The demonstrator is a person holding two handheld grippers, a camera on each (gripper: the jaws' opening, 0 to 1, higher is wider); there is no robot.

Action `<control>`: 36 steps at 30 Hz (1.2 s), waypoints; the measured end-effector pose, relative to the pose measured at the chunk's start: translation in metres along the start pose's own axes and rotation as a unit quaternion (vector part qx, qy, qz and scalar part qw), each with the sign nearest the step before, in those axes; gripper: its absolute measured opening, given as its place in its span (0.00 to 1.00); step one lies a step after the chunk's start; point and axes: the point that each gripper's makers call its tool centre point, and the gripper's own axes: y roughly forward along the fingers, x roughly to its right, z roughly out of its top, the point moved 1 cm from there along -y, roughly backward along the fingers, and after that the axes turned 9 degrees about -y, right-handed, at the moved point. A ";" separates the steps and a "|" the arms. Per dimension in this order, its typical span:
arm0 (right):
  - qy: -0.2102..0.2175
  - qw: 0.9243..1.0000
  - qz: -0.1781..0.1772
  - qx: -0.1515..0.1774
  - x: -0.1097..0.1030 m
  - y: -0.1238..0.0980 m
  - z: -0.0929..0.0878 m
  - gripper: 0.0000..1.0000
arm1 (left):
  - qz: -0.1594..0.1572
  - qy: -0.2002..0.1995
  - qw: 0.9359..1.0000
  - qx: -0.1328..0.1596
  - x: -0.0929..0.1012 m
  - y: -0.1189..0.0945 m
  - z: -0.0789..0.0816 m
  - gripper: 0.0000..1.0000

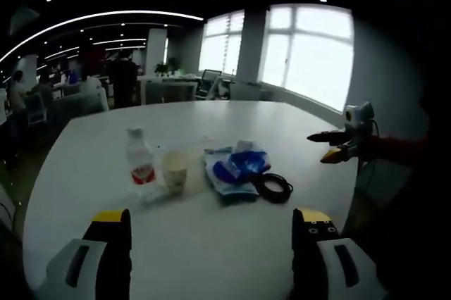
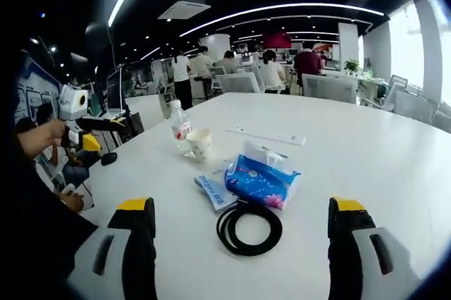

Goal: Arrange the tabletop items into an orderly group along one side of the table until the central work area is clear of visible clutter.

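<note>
On the white table (image 1: 232, 244) stand a clear water bottle (image 1: 139, 161) with a red label and a paper cup (image 1: 174, 170) side by side. To their right lie a blue tissue pack (image 1: 238, 166) on a blue-and-white packet, and a black coiled cable (image 1: 273, 187). My left gripper (image 1: 211, 236) is open, hanging short of the items with nothing between its jaws. My right gripper (image 2: 242, 210) is open too, just in front of the coiled cable (image 2: 249, 228), tissue pack (image 2: 261, 179), packet (image 2: 210, 191), cup (image 2: 200, 144) and bottle (image 2: 180, 127).
A white power strip (image 2: 268, 136) lies beyond the group. The other gripper comes in from the table's side, the right one (image 1: 337, 146) and the left one (image 2: 86, 138). Chairs, desks and several people fill the office behind. Bright windows (image 1: 310, 53) line one wall.
</note>
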 end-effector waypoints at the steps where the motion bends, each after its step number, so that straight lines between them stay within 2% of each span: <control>1: 0.000 1.000 0.000 0.000 0.000 0.000 0.000 0.98 | -0.001 0.001 1.000 -0.001 0.002 0.001 0.001 0.90; 11: -0.003 1.000 0.002 0.004 0.010 0.004 0.002 0.91 | -0.025 0.013 1.000 -0.005 0.031 0.031 0.013 0.80; 24: -0.006 1.000 0.007 -0.013 0.021 0.020 -0.008 0.80 | -0.057 0.015 0.998 -0.010 0.067 0.080 0.023 0.74; 30: -0.005 1.000 0.012 -0.016 0.027 0.032 -0.012 0.76 | -0.067 0.016 0.998 -0.014 0.074 0.103 0.025 0.71; 32: -0.004 1.000 0.014 -0.019 0.029 0.036 -0.014 0.74 | -0.069 0.017 0.997 -0.016 0.077 0.110 0.031 0.70; 36: 0.000 1.000 0.010 -0.028 0.034 0.044 -0.019 0.72 | -0.068 0.019 0.997 -0.020 0.071 0.127 0.031 0.68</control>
